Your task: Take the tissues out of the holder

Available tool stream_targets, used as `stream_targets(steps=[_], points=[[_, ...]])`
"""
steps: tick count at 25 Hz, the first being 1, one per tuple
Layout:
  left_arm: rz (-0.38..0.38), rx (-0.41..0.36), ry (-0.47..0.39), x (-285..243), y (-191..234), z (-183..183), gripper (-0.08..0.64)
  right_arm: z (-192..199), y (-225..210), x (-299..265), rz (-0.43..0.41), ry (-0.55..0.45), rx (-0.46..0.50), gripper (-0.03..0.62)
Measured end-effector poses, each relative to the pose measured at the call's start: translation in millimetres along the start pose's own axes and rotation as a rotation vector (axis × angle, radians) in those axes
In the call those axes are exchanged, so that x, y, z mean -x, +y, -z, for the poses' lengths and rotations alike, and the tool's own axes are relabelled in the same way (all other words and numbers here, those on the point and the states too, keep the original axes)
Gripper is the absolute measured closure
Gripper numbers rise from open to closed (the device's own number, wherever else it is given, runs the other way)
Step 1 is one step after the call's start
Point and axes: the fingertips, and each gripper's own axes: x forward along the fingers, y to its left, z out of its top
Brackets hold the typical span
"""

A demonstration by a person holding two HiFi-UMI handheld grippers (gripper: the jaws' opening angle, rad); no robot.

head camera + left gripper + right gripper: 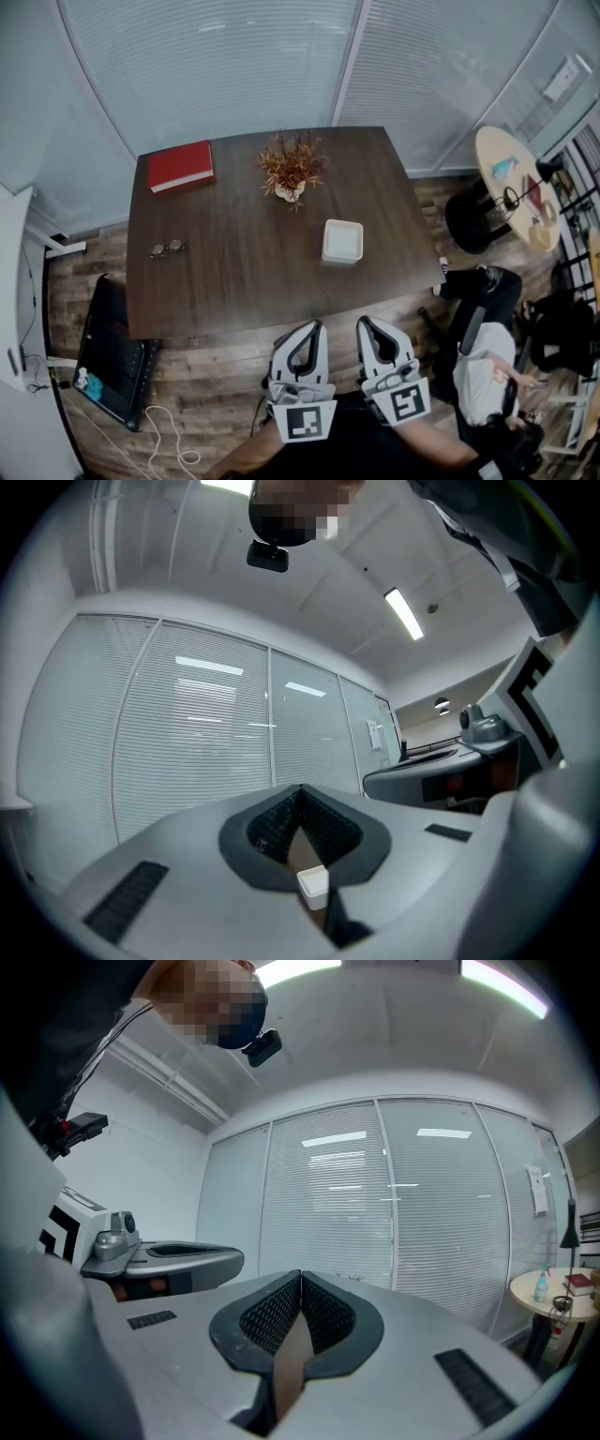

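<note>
A white square tissue holder (342, 241) sits on the dark wooden table (234, 272), right of its middle; I cannot make out separate tissues in it. Both grippers hang below the table's near edge, close to the person's body and well short of the holder. The left gripper (316, 325) is shut with nothing between its jaws. The right gripper (363, 322) is shut and empty too. In the left gripper view the closed left gripper (300, 791) points up and the holder (313, 883) shows small through the gap below. The right gripper view shows the right gripper (300, 1277) closed.
On the table lie a red book (181, 166) at the far left, a dried plant in a vase (292, 169) at the far middle, and glasses (168, 248) at the left. A black case (112, 352) and cables lie on the floor left. A seated person (487, 370) and a round side table (517, 183) are at the right.
</note>
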Motion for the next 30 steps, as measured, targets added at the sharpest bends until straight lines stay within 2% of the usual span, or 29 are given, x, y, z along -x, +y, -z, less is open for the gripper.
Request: stream_targets(steps=[13,22,25,27,30], points=[[-0.02,0.023,0.071,-12,14,21,0.561,13,-27,-18,0.026,0.036,-0.056,0.583],[-0.112,0.037,0.101,-57,36,31,0.561,19,-62,-59,-0.034,0.014,-0.062,0.583],[-0.127,0.07,0.111,-78,43,34,0.561,21,-82,-73,-0.039,0.008,-0.051,0.583],[-0.167,0.128,0.111,-91,51,37,0.561,25,-96,-81,-0.03,0.02,-0.069,0.583],[-0.189,0.117,0.095,-113,57,35,0.561,35,-118,-93,-0.032,0.038,-0.069,0.583]])
